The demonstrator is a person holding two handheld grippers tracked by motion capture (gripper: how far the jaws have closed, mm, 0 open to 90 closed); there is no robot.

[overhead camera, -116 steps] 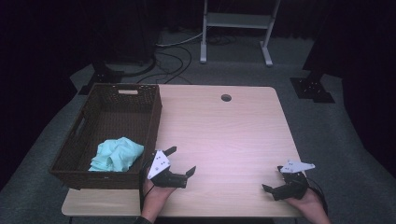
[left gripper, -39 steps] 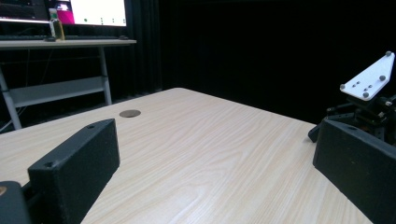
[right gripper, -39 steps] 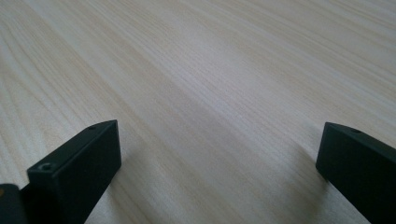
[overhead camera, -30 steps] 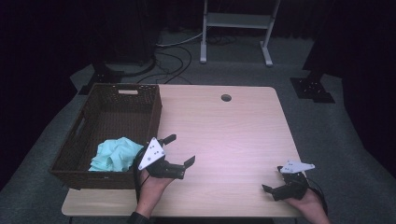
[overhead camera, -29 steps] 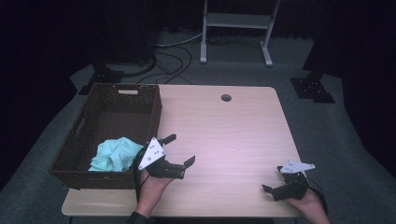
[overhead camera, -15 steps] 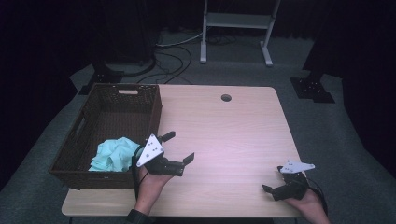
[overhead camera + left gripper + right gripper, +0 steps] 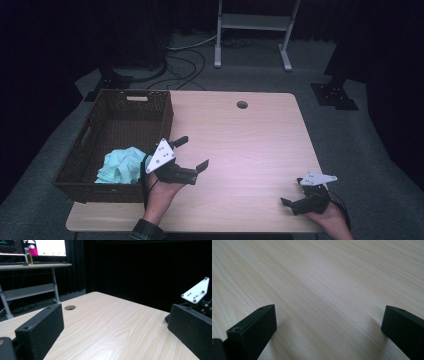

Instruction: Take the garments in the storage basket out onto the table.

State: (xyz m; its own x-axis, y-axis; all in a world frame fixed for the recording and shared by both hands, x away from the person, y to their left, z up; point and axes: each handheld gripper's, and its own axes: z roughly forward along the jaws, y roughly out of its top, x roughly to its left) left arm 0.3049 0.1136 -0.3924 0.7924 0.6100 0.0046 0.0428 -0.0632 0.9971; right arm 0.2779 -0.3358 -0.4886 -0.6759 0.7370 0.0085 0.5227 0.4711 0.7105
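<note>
A light-wood table (image 7: 250,145) carries a brown wicker basket (image 7: 165,112) at its left, with a crumpled teal cloth (image 7: 121,165) in the basket's near end. My left gripper (image 7: 192,153) hovers just right of the basket's near corner, open and holding nothing, its white plate tilted up. In the left gripper view my left gripper (image 7: 115,317) has its jaws wide apart over bare wood. My right gripper (image 7: 293,192) rests low at the table's near right corner, open. The right gripper view looks between the spread jaws of my right gripper (image 7: 329,317) at bare tabletop.
A round cable hole (image 7: 242,105) lies near the table's far edge. Beyond the table stand a white desk frame (image 7: 252,22), floor cables (image 7: 187,60) and dark stand bases (image 7: 332,95). The other gripper's white plate (image 7: 196,291) shows in the left gripper view.
My left gripper has risen a little and shifted slightly away from the near edge, staying open. The right gripper has not moved.
</note>
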